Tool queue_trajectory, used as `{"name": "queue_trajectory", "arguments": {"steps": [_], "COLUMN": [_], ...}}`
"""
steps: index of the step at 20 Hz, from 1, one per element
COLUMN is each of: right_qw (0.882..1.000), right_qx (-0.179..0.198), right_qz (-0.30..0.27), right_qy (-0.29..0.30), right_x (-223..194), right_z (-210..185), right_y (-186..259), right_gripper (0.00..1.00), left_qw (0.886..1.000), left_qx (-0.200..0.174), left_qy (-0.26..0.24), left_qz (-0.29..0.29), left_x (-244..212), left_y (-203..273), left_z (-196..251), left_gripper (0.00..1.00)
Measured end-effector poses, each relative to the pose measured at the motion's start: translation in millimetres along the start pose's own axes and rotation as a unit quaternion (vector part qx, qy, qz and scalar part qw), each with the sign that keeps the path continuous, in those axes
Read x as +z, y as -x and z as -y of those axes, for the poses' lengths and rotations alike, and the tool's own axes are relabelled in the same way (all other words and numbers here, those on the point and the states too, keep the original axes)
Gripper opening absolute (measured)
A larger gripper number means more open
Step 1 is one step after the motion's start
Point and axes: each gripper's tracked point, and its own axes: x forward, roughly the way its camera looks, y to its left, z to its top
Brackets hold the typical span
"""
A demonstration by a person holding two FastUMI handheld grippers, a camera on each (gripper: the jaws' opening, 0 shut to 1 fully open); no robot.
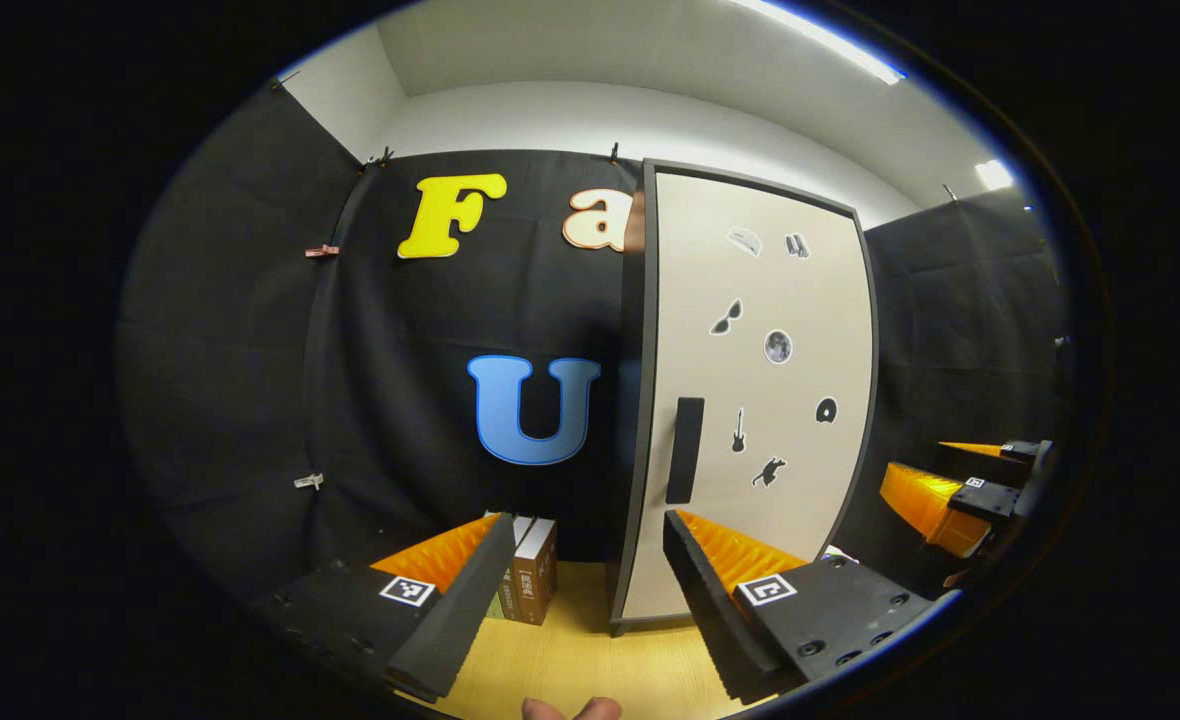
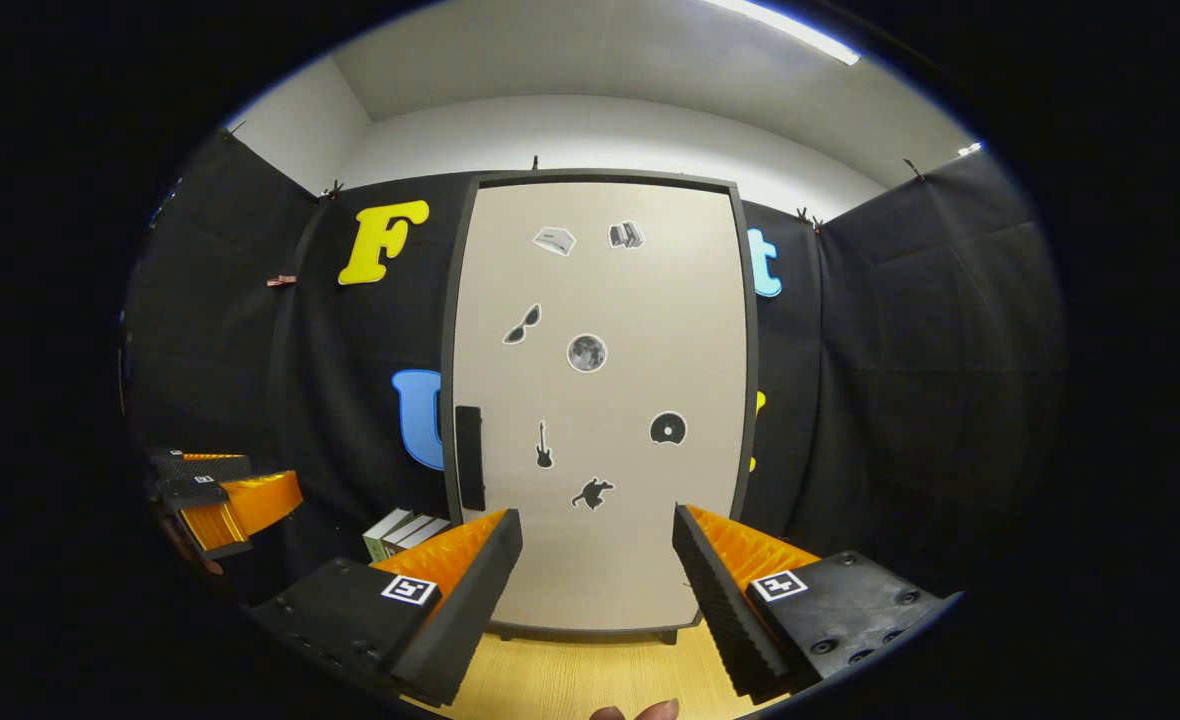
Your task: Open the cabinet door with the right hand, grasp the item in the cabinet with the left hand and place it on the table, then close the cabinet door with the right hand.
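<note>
Beige cabinet door (image 2: 600,400) closed, dark handle (image 2: 468,457) on its left edge; both grippers' jaws wide, holding nothing: right gripper (image 2: 595,580), left gripper (image 1: 580,590); books (image 1: 528,570) on bench (image 1: 590,660) beside cabinet.

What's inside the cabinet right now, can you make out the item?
No. The cabinet door is shut, so the inside is covered. Visible are stickers on its front, its dark handle at the left edge, and books on the table beside it.
</note>
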Motion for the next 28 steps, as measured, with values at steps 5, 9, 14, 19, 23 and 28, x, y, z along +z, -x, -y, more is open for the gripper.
{"name": "queue_trajectory", "arguments": {"steps": [5, 9, 14, 19, 23, 28], "right_qw": [1.0, 0.999, 0.998, 0.999, 0.999, 0.998], "right_qx": [0.014, 0.032, 0.062, 0.047, 0.027, 0.022], "right_qz": [0.002, 0.0, -0.009, -0.018, -0.033, -0.041], "right_qy": [-0.018, -0.012, -0.01, -0.019, -0.018, -0.045], "right_x": [5, 3, -11, -29, -43, -53], "right_z": [-16, -45, -99, -123, -128, -139], "right_y": [-7, -36, -83, -139, -177, -208], "right_gripper": [0.98, 0.98, 0.98, 0.98, 0.98, 0.93], "left_qw": [1.0, 1.0, 0.999, 1.0, 1.0, 1.0], "left_qx": [0.006, 0.021, 0.029, 0.03, 0.028, 0.024], "left_qy": [0.008, -0.005, 0.004, 0.005, 0.011, 0.006], "left_qz": [0.013, 0.02, 0.015, 0.006, 0.001, -0.011], "left_x": [15, 23, 16, 8, 1, -8], "left_y": [4, 10, 19, 27, 27, 23], "left_z": [-15, -40, -62, -76, -85, -89], "left_gripper": [0.94, 0.94, 0.94, 0.94, 0.94, 0.94]}}
